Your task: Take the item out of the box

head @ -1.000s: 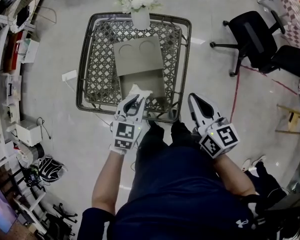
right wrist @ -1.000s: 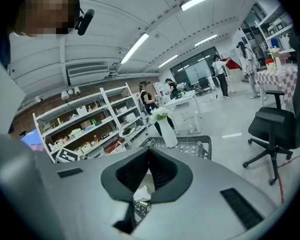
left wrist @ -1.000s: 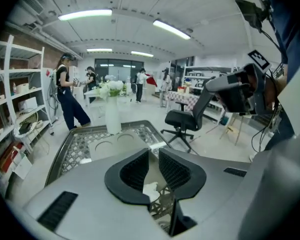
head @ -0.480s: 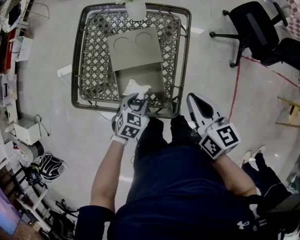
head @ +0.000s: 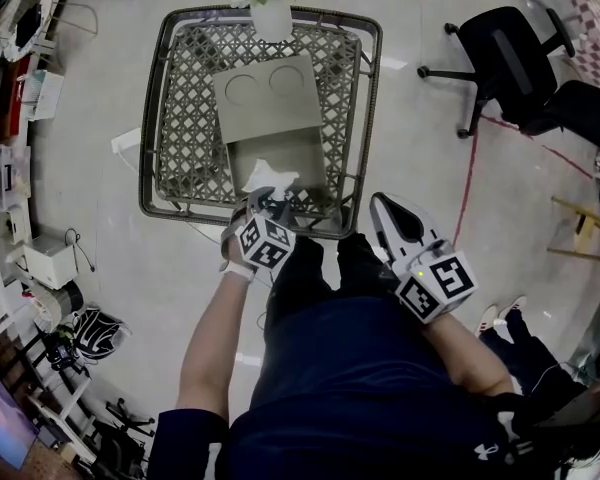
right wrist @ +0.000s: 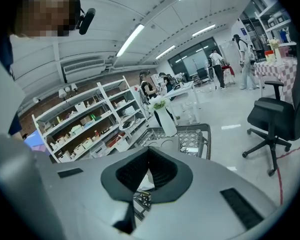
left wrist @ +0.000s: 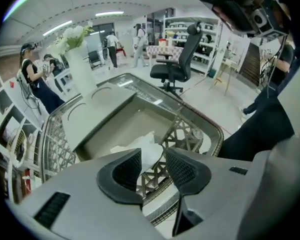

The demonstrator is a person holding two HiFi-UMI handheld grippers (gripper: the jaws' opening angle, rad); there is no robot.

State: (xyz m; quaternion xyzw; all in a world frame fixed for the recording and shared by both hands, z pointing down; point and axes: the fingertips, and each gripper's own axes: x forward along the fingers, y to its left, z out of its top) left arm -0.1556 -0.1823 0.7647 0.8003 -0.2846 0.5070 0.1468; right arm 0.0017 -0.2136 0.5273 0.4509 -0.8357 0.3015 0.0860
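My left tongs (left wrist: pixel 152 152) just opened, released over white wad (left wrist: pixel 146 142) in box (left wrist: pixel 121 127), gripping nothing. Wad likely light, soft, crushable: pinch raised peak. Right tongs (right wrist: pixel 149 150) clenched, empty.

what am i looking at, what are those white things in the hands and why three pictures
A person stands over a wire mesh table, a hand-held claw in each hand. The top-down picture comes from a camera on the head; the other two from cameras riding on each claw. On the table: an open grey box with a crumpled white item inside, and a vase of flowers. The left claw points down at that item; its jaws have just been opening, and the item shows in the gap, not pinched. The right claw is shut, empty.
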